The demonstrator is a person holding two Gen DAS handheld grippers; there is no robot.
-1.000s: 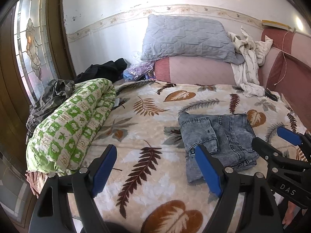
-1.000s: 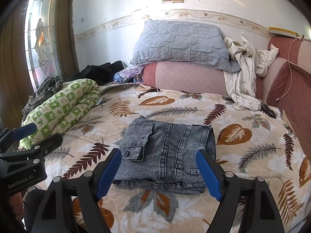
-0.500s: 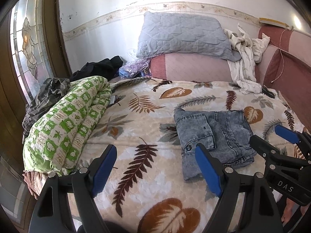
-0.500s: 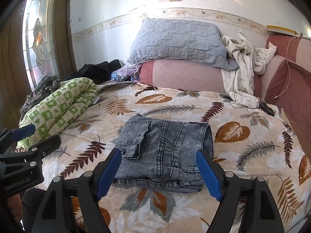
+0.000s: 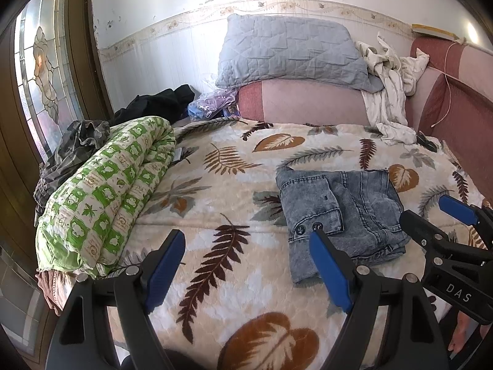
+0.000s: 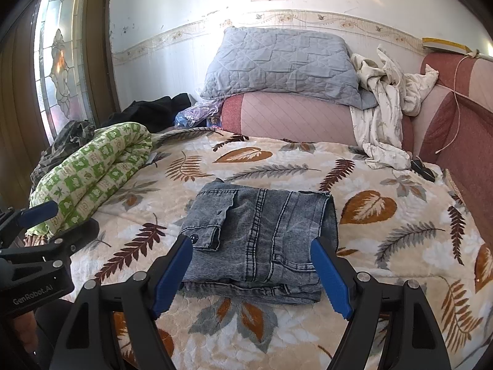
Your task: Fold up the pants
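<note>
Nearest, the left gripper (image 5: pixel 246 265) and right gripper (image 6: pixel 251 273) both hang with jaws apart, holding nothing. Just beyond the right one, the pants (image 6: pixel 258 237) lie folded on the leaf-print blanket (image 6: pixel 385 246). A careless pass could snag the loose pocket flap (image 6: pixel 212 215) and undo the stack.

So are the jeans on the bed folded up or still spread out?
Folded. The jeans lie as a compact rectangular stack on the leaf-print blanket, layered edges showing along the near side, no legs trailing out.
</note>
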